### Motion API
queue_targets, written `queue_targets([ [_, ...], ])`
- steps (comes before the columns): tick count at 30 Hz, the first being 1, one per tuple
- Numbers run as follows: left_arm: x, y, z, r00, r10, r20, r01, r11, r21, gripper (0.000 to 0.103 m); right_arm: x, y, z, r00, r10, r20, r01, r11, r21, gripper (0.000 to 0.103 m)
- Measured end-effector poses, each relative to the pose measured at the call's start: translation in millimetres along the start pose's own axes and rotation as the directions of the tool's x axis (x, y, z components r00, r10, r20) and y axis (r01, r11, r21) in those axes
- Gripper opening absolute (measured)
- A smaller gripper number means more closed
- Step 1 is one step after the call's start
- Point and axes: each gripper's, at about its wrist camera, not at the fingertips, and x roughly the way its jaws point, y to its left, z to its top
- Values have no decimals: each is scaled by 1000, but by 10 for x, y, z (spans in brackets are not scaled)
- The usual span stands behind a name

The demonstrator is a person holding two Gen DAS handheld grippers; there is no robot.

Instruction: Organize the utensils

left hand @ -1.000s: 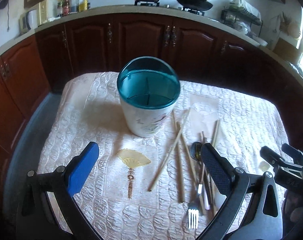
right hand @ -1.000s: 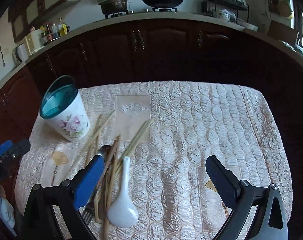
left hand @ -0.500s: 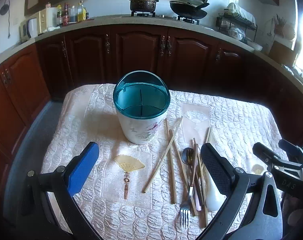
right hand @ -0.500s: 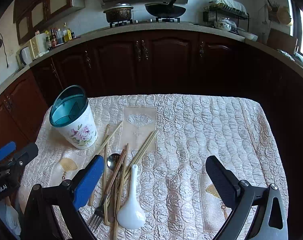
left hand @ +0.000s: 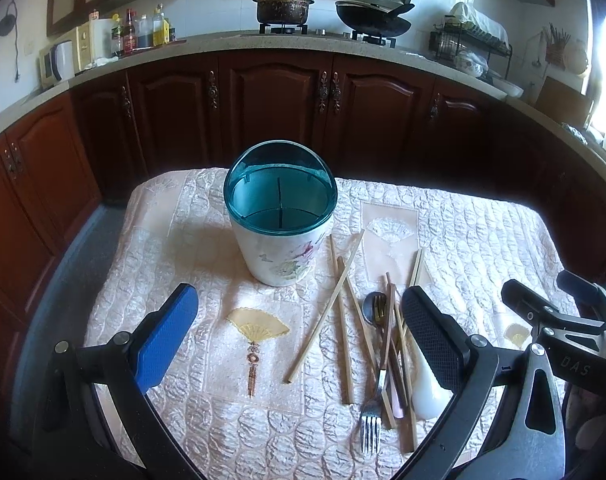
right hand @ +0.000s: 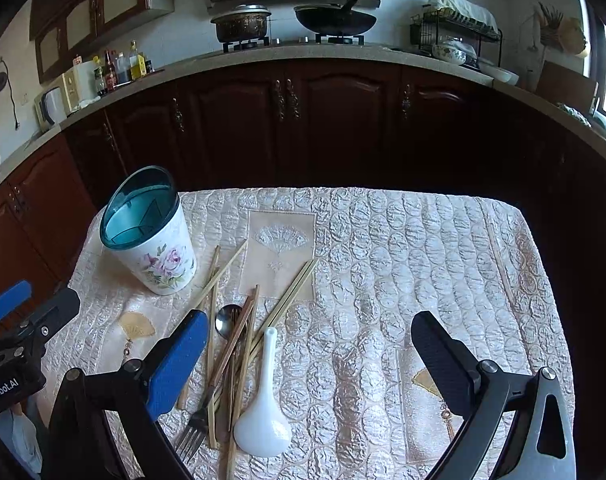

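Observation:
A white floral utensil holder (left hand: pixel 281 224) with a teal divided rim stands on the quilted tablecloth; it also shows in the right wrist view (right hand: pixel 151 232). To its right lies a loose pile: several wooden chopsticks (left hand: pixel 339 292) (right hand: pixel 239 340), a metal fork (left hand: pixel 373 412) (right hand: pixel 193 432), a metal spoon (left hand: pixel 373 308) (right hand: pixel 227 320) and a white ceramic soup spoon (right hand: pixel 263 412) (left hand: pixel 425 392). My left gripper (left hand: pixel 299 344) is open and empty, held above the cloth in front of the holder. My right gripper (right hand: pixel 309 356) is open and empty above the pile's right side.
The cream tablecloth (right hand: pixel 403 264) covers a small table. Dark wood cabinets (left hand: pixel 271 108) curve round behind it, under a counter with a pot (left hand: pixel 283 4), a wok and bottles. The table's edges drop off at left and right.
Both grippers have pulled back and up from the table, so the holder and utensils look smaller and farther. Both stay open. Nothing on the table has moved.

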Motion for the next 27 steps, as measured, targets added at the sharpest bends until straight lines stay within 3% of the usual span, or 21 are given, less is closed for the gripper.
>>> queue_targets([
  [27,79,-11,62,1000,20,-5,-20,1000,3,102,55,21,28,1000,0,1,0,1000,-19,101],
])
